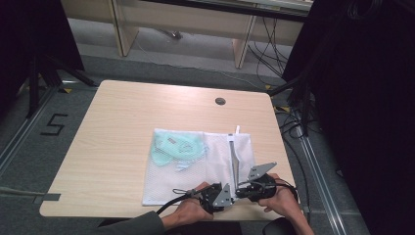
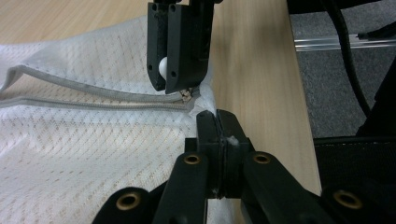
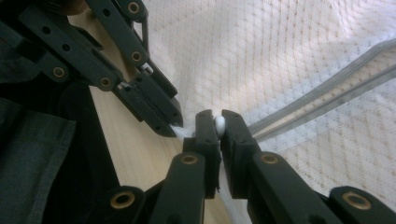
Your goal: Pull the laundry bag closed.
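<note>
Bag (image 1: pixel 195 171) lies near table (image 1: pixel 122 127) front edge; left gripper (image 2: pixel 217 122) pinches mesh corner, right gripper (image 3: pixel 219 125) pinches white zipper pull (image 3: pixel 219 123).

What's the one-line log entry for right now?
left gripper: shut on bag edge | right gripper: shut on zipper pull | zipper: open | garment: inside bag

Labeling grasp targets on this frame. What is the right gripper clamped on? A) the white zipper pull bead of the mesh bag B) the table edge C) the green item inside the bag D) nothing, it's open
A: in the right gripper view the right gripper is closed on the small white pull bead at the near end of the zipper on the white mesh bag, while the left gripper pinches the mesh beside it.
</note>
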Demonstrator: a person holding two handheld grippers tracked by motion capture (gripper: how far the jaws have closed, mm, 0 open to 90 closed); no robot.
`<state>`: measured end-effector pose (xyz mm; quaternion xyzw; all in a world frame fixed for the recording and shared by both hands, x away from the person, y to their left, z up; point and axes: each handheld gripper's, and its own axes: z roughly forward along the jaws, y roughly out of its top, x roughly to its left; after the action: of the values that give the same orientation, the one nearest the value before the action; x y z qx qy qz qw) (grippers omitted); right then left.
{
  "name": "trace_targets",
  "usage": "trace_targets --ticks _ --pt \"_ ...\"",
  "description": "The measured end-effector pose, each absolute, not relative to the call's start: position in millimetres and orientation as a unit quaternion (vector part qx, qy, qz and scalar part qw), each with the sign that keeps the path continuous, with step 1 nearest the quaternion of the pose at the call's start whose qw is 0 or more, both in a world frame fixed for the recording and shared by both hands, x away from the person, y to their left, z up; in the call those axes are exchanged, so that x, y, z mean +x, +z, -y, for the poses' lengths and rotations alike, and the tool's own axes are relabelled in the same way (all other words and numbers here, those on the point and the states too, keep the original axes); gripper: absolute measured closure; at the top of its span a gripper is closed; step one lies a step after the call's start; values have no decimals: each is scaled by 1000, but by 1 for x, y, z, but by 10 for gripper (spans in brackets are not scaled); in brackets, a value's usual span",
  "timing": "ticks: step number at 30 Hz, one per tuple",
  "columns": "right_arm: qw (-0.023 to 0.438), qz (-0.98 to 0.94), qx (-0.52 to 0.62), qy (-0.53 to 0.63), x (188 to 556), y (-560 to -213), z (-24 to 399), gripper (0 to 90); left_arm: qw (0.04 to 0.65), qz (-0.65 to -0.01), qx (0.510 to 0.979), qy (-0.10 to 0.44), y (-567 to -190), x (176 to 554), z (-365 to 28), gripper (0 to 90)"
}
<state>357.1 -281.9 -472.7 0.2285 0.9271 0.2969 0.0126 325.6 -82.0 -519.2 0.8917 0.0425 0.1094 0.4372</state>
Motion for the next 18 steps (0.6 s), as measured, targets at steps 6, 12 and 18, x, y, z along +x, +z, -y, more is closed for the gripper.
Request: trace_targets --ticks 6,12,18 --pt "5 -931 227 285 360 -476 277 863 437 -46 892 102 -520 327 81 893" --pt "3 -933 228 277 361 -476 274 864 439 -48 892 98 -520 326 78 893" --pt "2 -934 228 274 363 -477 272 864 441 -56 891 97 -520 327 77 893"
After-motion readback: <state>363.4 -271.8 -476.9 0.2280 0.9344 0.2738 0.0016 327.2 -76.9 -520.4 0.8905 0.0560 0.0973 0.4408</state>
